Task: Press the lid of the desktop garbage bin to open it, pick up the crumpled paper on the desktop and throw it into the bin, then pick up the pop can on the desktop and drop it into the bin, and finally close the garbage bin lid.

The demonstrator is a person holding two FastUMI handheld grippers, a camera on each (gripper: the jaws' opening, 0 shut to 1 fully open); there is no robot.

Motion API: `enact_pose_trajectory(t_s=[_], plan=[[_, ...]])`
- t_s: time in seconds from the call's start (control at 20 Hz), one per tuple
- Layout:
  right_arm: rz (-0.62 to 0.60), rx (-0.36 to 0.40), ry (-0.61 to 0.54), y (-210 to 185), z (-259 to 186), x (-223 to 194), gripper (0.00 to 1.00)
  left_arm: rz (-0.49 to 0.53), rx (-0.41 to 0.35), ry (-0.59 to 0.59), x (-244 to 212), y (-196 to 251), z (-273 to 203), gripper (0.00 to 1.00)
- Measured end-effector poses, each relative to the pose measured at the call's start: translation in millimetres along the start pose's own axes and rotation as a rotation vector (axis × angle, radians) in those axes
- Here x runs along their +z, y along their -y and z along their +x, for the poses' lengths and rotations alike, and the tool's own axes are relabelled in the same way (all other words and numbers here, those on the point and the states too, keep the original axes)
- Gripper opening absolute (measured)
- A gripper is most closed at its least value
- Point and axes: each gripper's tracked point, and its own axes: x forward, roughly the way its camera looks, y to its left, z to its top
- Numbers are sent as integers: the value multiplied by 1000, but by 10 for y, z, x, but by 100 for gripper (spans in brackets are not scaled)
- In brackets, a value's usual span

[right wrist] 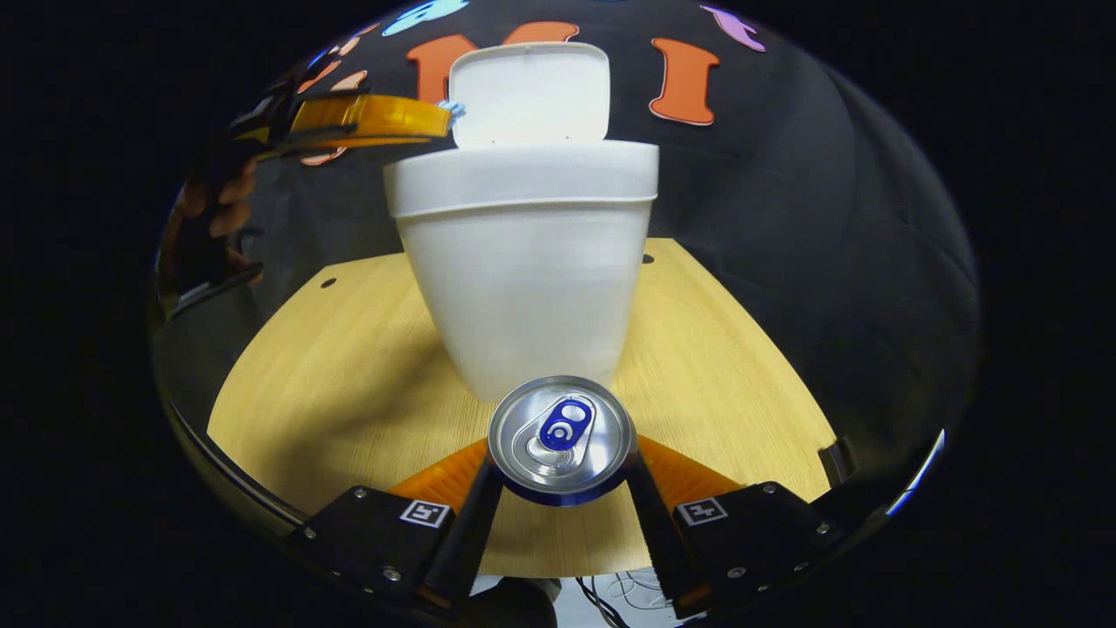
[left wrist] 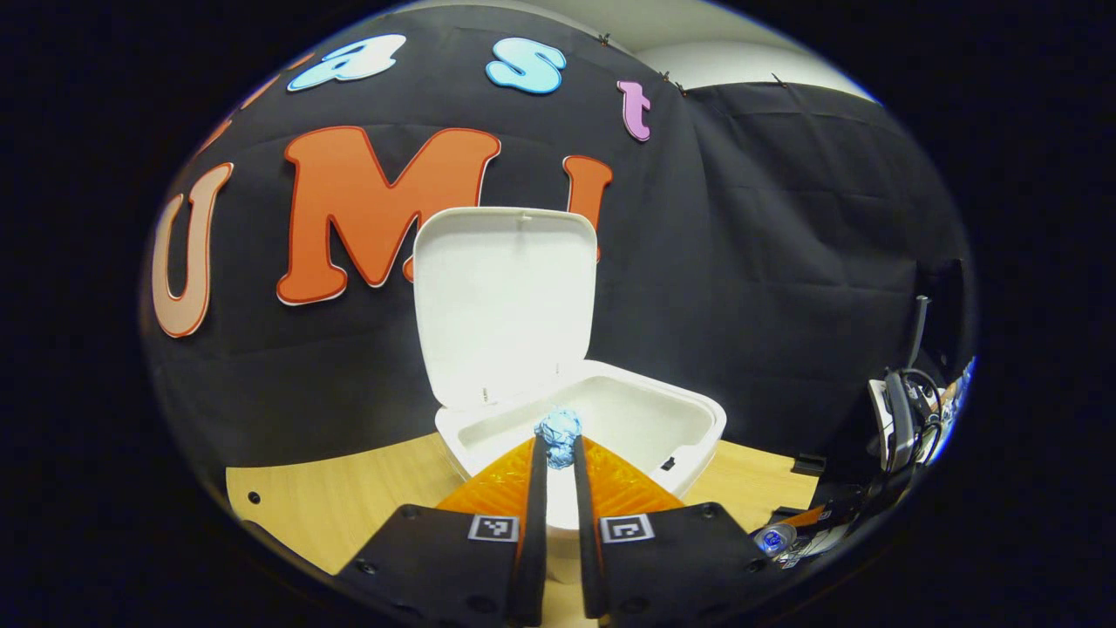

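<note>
Here the left gripper has its jaws clamped on the crumpled paper at lower centre of the left gripper view, just over the open rim of the white garbage bin, whose lid stands upright. In the right gripper view, the right gripper has its jaws clamped on the pop can at lower centre, upright on the wooden worktop before the bin.

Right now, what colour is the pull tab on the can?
Blue, on the silver top of the pop can; right gripper view shows it best.
</note>
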Motion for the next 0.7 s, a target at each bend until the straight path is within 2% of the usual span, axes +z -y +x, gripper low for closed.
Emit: enact_pose_trajectory(t_s=[0.05,0.25,0.3,0.5,0.55,0.6,0.65,0.7], plan=[[4,-7,18,28,-30,92,79,2,5,-1,-6,-2,-14,24],[4,-35,113,196,-203,582,79,2,1,-7,-26,22,-63,36],[1,-40,143,215,-258,733,79,3,-2,-5,-21,26,-84,43],[-26,-51,259,263,-541,1283,79,22,-9,-6,-41,59,-160,60],[-35,-51,280,281,-578,1392,79,26,-8,-3,-50,52,-185,62],[-45,-50,297,300,-598,1489,74,29,-6,-3,-45,46,-207,62],[-53,-47,312,302,-637,1576,79,32,-4,-1,-55,38,-239,69],[-63,-42,326,272,-659,1650,79,34,-2,0,-50,29,-267,72]])
